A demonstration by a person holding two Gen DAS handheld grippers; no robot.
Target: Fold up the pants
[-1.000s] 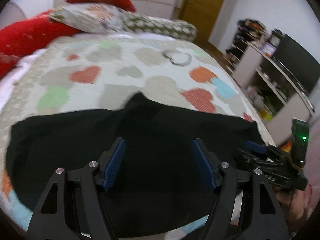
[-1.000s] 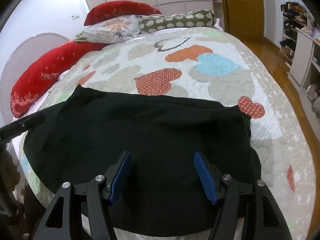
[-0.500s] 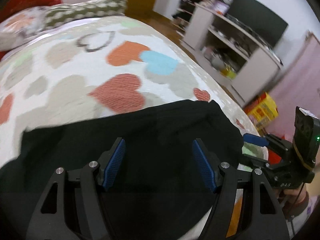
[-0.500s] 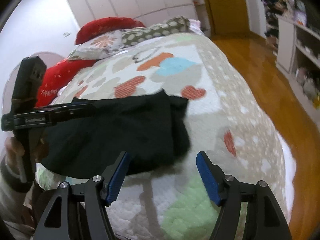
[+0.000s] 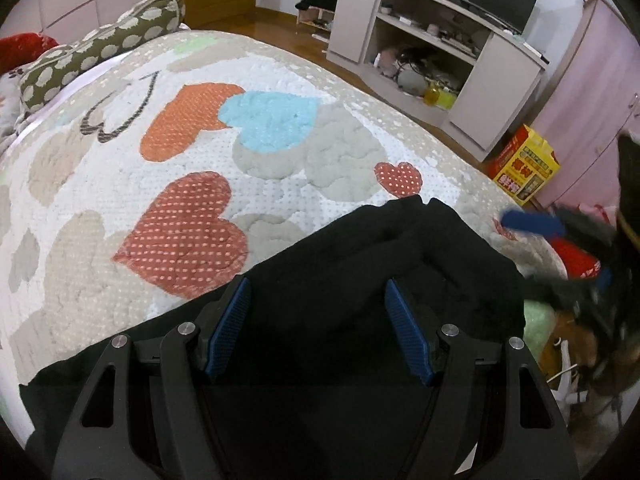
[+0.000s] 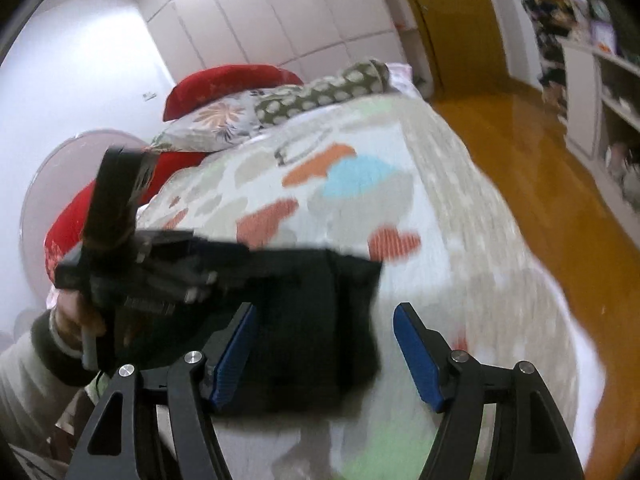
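Observation:
The black pants (image 5: 360,272) lie folded at the near edge of the bed, on a quilt with coloured hearts (image 5: 200,152). My left gripper (image 5: 318,320) is open and empty, low over the pants. My right gripper (image 6: 326,348) is open and empty, held off the right end of the pants (image 6: 312,300), over their edge and the quilt (image 6: 440,208). The right gripper shows blurred at the right of the left wrist view (image 5: 560,248). The left gripper (image 6: 200,276) shows blurred in the right wrist view, over the pants.
Pillows (image 6: 280,100) and red cushions (image 6: 224,84) lie at the head of the bed. A shelf unit with a TV (image 5: 432,40) and a yellow box (image 5: 524,164) stand beside the bed on the wooden floor (image 6: 540,160).
Both grippers have swung to the right along the pants. The right gripper has moved off the middle of the pants to their right end. Both stay open.

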